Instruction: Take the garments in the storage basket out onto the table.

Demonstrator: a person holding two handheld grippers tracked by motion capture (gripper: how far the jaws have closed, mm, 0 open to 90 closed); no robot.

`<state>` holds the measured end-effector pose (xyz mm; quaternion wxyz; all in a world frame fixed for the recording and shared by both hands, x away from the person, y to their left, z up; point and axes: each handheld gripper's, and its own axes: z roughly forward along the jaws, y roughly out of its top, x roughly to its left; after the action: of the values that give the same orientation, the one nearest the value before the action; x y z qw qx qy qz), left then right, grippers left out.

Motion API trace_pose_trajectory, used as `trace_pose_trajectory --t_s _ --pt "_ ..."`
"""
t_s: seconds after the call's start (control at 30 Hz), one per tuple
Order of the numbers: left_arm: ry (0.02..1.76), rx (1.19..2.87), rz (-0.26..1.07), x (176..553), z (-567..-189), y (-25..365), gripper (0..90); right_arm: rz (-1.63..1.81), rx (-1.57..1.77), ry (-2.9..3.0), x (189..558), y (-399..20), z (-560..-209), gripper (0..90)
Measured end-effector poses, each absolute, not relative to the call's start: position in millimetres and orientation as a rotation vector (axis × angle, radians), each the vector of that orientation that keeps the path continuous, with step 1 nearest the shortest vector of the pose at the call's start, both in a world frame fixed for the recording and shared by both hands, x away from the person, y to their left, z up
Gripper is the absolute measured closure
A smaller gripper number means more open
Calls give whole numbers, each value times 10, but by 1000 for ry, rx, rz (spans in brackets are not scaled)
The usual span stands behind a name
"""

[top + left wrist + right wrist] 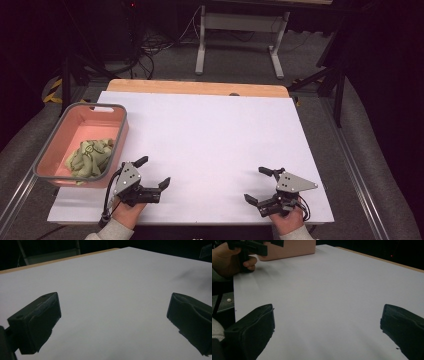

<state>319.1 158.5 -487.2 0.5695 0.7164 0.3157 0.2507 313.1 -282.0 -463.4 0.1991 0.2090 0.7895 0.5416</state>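
Left hand-held gripper (pixel 154 172) and right hand-held gripper (pixel 257 185) both jaws apart, empty, low over white counter (pixel 210 145); crumpled green cloth (pixel 90 157) sits in pink plastic bin (pixel 65 145) beside left one, so swing left over the rim and pinch a top fold.

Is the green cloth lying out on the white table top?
No, the green cloth lies crumpled inside the pink bin at the table's left edge.
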Motion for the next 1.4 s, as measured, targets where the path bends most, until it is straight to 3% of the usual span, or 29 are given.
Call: trace_pose_trajectory --t_s 0.77,1.4 --pt "723 1726 503 3213 -4775 1606 9 1516 585 2203 3128 -2826 -4622 1" --pt "620 1806 395 3137 -4423 1631 24 1513 583 2217 3133 -2814 -4628 1"
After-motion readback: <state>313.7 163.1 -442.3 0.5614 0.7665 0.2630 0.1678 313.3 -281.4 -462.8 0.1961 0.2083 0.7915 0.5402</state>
